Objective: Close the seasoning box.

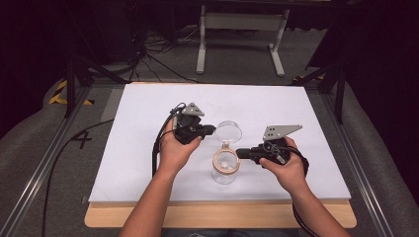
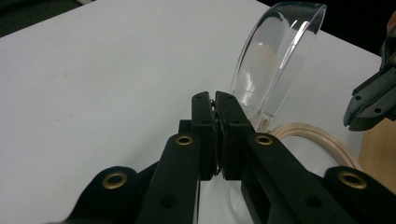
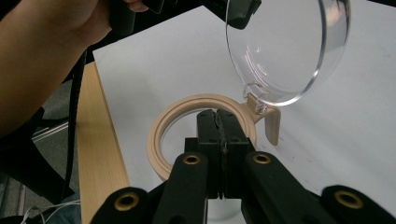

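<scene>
Clear jar [image 1: 225, 170] stands upright near the front-centre of the white board [image 1: 148, 108], beige ring [image 1: 226, 160] round its mouth, something small and pale inside, can't tell what. Clear hinged lid [image 1: 229, 131] is flipped open and stands up off the ring at 12 o'clock of the jar, hanging on a beige hinge tab [image 3: 272, 122]. Left gripper [image 1: 210, 130] sits at about 10 o'clock from the jar, held in the person's left hand [image 1: 173, 148], tips right at the lid's left edge; in the left gripper view [image 2: 215, 100] its black jaws are pressed together with nothing between them, lid just beside at 1 o'clock, can't tell if touching. Right gripper [image 1: 239, 153] sits at 3 o'clock of the jar in the right hand [image 1: 286, 170], tips at the ring's edge; in the right gripper view [image 3: 219, 115] jaws are also together, empty, over the near side of the ring, contact unclear. Wooden table edge [image 1: 222, 217] shows below the board at 6 o'clock
</scene>
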